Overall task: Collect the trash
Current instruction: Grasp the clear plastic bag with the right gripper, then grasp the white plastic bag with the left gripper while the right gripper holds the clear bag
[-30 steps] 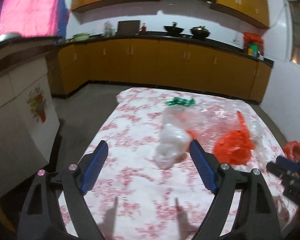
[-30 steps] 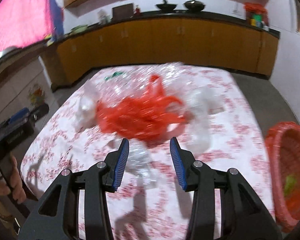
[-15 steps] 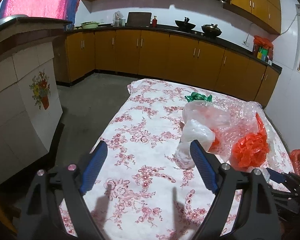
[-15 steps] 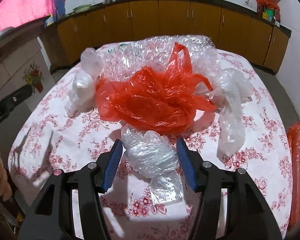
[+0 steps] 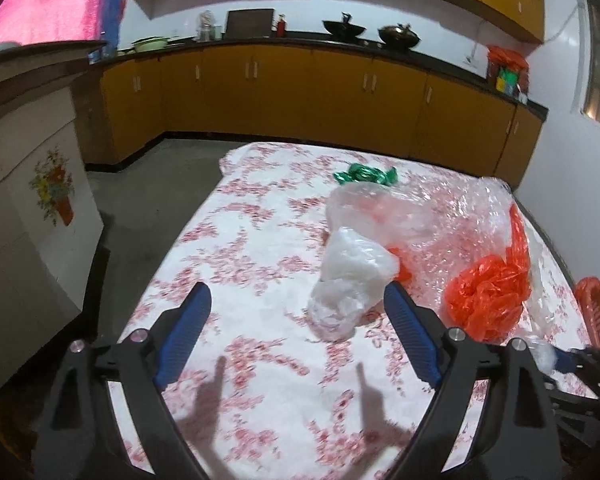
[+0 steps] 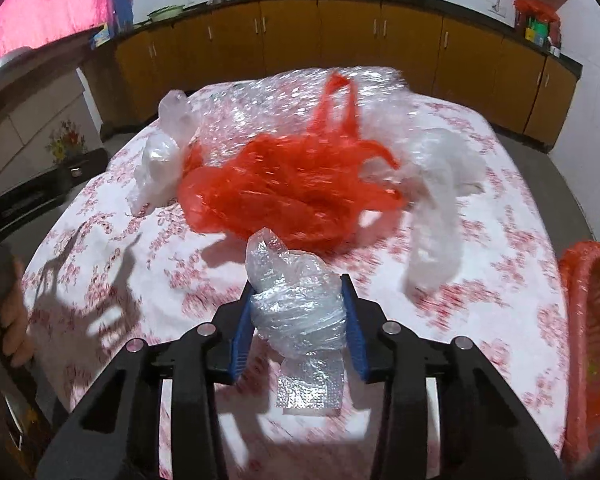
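A pile of plastic trash lies on the flowered tablecloth [image 5: 240, 240]. My left gripper [image 5: 296, 294] hangs over the cloth, wide open and still opening, with nothing between its pads. A crumpled white bag [image 5: 352, 276] lies just inside its right fingertip. Behind that are a clear bag [image 5: 364, 208], a bubble-wrap sheet [image 5: 452, 208], an orange bag [image 5: 488, 296] and a green wrapper [image 5: 366, 175]. My right gripper [image 6: 298, 286] is closing, both blue pads pressing a wad of bubble wrap [image 6: 296, 300]. The orange bag [image 6: 284, 188] sits just beyond it.
A red basket [image 6: 592, 340] stands off the table's right edge, also seen as the red basket [image 5: 598, 312]. Another white bag [image 6: 436, 240] lies right of the orange one. A hand [image 6: 12, 320] holds the left tool. Brown cabinets [image 5: 300, 92] line the far wall.
The right jaws widened around the bubble-wrap wad, then closed onto it. The left gripper moved forward and down towards the white bag, its jaws a little wider.
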Demonstrator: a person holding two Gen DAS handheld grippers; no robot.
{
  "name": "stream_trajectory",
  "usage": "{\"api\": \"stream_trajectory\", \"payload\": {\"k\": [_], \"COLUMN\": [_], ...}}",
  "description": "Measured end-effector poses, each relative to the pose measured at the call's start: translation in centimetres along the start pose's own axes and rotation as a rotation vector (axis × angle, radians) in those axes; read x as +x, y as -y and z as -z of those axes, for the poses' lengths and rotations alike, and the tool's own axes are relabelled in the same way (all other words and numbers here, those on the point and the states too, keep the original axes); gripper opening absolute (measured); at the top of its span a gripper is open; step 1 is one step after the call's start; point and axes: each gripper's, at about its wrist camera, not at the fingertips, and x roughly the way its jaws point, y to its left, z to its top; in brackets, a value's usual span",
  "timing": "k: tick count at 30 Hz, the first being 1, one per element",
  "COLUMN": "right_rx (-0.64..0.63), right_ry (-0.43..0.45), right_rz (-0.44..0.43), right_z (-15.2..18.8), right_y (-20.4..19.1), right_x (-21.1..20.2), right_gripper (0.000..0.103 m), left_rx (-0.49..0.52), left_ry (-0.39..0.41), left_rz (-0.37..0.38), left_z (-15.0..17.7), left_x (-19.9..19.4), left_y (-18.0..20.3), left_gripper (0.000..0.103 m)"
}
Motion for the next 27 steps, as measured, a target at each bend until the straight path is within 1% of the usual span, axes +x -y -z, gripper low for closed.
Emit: {"api": "stream_trajectory", "payload": {"k": [3, 7, 13, 16, 17, 20, 22, 23, 25, 27], "right_rx": [0.025, 0.081, 0.199, 0.229, 0.237, 0.252, 0.254, 0.255, 0.258, 0.262], "right_ry": [0.015, 0.032, 0.045, 0.052, 0.054, 0.055, 0.055, 0.055, 0.058, 0.061], "right_rz": [0.023, 0.065, 0.113, 0.128, 0.132, 0.137, 0.138, 0.139, 0.139, 0.139], "right_z": [0.8, 1.6, 1.8, 1.9, 2.0, 2.1, 2.2, 2.2, 2.3, 2.3], "right_y": [1.8, 4.5, 9.2, 10.3, 10.7, 11.4, 11.7, 11.7, 11.8, 11.9], "right_x": [-1.6, -3.1, -4.3, -4.5, -4.5, -4.5, -4.6, -4.6, -4.6, -4.8], "right_gripper": [0.041, 0.041, 0.041, 0.041, 0.041, 0.041, 0.041, 0.041, 0.041, 0.041], "left_rx": [0.018, 0.007, 0.014, 0.032, 0.030, 0.017, 0.010, 0.009, 0.021, 0.033], "left_ry": [-0.042, -0.099, -0.128, -0.144, -0.149, -0.176, -0.196, -0.202, -0.202, -0.193], "left_rz": [0.008, 0.024, 0.020, 0.022, 0.027, 0.058, 0.075, 0.084, 0.087, 0.086], "left_z": [-0.3, -0.6, -1.6, -1.9, -1.9, -1.9, -1.9, -1.9, -1.8, -1.7], "left_x": [1.6, 3.7, 5.8, 6.7, 7.0, 8.0, 8.5, 8.7, 8.6, 8.3], "left_y": [0.9, 1.4, 2.4, 2.8, 2.8, 2.8, 2.8, 2.8, 3.0, 3.1], "left_gripper": [0.087, 0.087, 0.087, 0.085, 0.083, 0.072, 0.059, 0.056, 0.048, 0.043]}}
